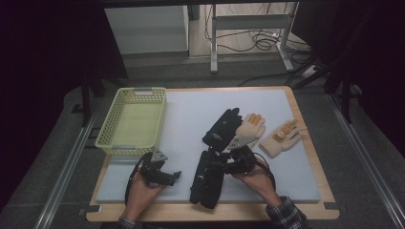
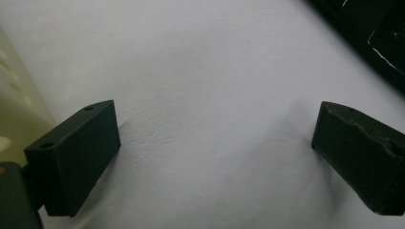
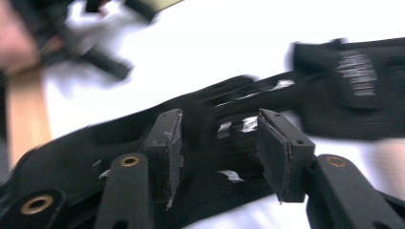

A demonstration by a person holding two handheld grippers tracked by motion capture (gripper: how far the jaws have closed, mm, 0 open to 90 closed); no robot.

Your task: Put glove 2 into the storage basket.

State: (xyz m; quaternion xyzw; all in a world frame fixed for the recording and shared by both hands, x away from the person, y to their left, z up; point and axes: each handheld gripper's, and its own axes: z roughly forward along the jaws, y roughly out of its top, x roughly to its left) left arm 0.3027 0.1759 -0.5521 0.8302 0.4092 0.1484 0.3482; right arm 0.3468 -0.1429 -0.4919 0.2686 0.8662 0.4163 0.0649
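On the desk point(image 1: 305, 193), 2 black gloves and 2 tan gloves lie spread on the pale mat, and a yellow basket point(image 1: 132, 122) stands at the far left corner, probably the place meant to receive them. The right gripper point(image 3: 219, 148) sits over the nearer black glove point(image 1: 206, 177) by the front edge, its fingers parted around a fold of the cloth, though motion blur hides whether they pinch it yet. The left gripper point(image 1: 175, 176) waits beside it over bare mat, fingers spread wide and holding nothing.
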